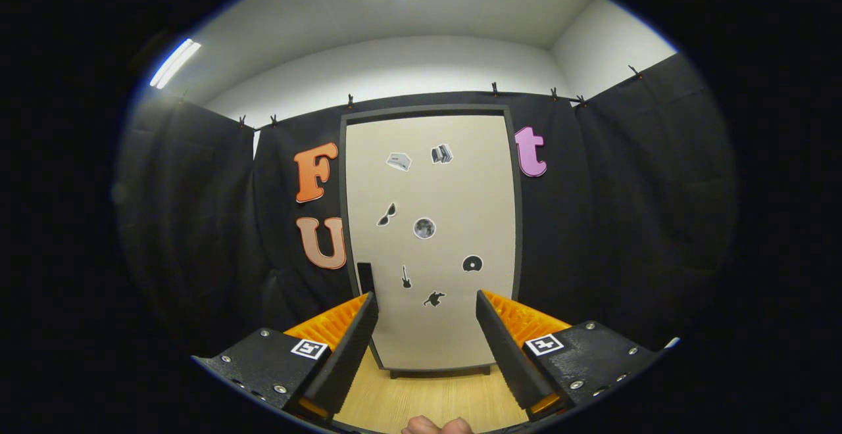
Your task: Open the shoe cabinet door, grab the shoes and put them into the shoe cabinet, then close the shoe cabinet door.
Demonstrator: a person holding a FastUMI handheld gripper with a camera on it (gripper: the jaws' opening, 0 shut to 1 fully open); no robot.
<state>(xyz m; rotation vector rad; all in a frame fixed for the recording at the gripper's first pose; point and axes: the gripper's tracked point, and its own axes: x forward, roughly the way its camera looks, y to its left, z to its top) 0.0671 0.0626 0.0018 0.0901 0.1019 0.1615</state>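
A tall shoe cabinet (pixel 431 191) stands beyond my fingers against the black cloth wall. Its beige door is shut inside a dark frame and carries several small stickers. A dark handle (pixel 365 277) sits on the door's left edge, just above my left fingertip. My gripper (pixel 426 306) is open and holds nothing; the lower part of the door shows in the gap between the fingers. The gripper is level with the cabinet's lower half and some way back from it.
Light wooden floor (pixel 427 398) runs from the cabinet's foot toward me. Black cloth walls close in on both sides of the cabinet. A bit of a hand (pixel 437 426) shows below the gripper. Ceiling strip lights (pixel 174 62) are on.
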